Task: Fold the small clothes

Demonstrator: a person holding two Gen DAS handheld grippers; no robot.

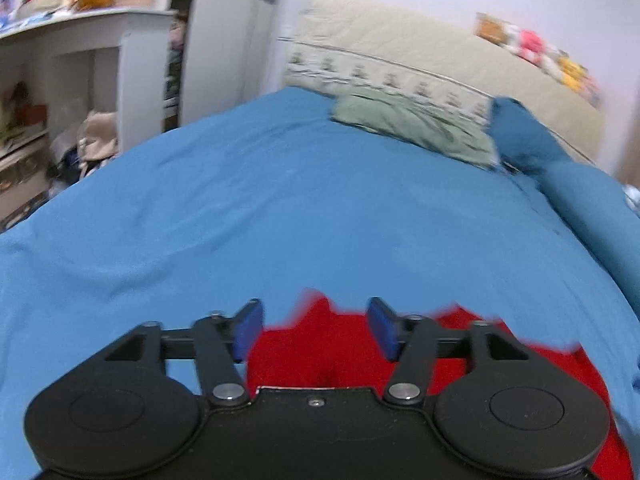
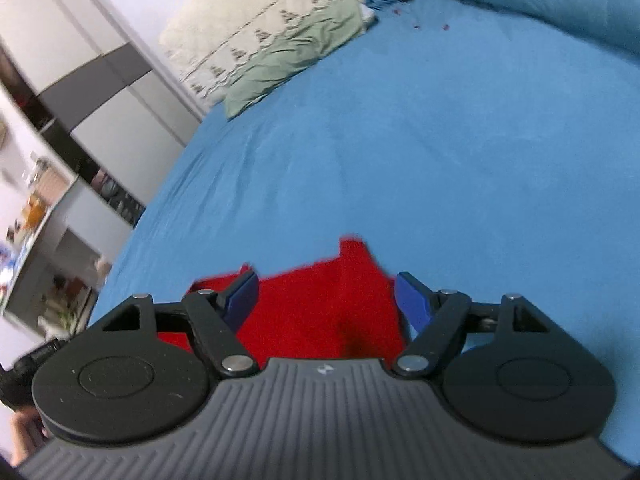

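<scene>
A small red garment (image 1: 320, 348) lies on the blue bed sheet (image 1: 280, 208), mostly hidden under both grippers. My left gripper (image 1: 316, 330) is open, its blue pads (image 1: 248, 330) apart above the red cloth, holding nothing. In the right wrist view the same red garment (image 2: 320, 308) lies on the sheet (image 2: 440, 140) below my right gripper (image 2: 326, 300), which is open with its blue pads (image 2: 412, 300) wide apart and empty. Both views are blurred.
A green folded cloth (image 1: 416, 128) and a cream patterned pillow (image 1: 400, 68) lie at the far end of the bed. A blue bolster (image 1: 592, 208) runs along the right side. White shelves (image 1: 80, 80) and a wardrobe (image 2: 80, 60) stand to the left.
</scene>
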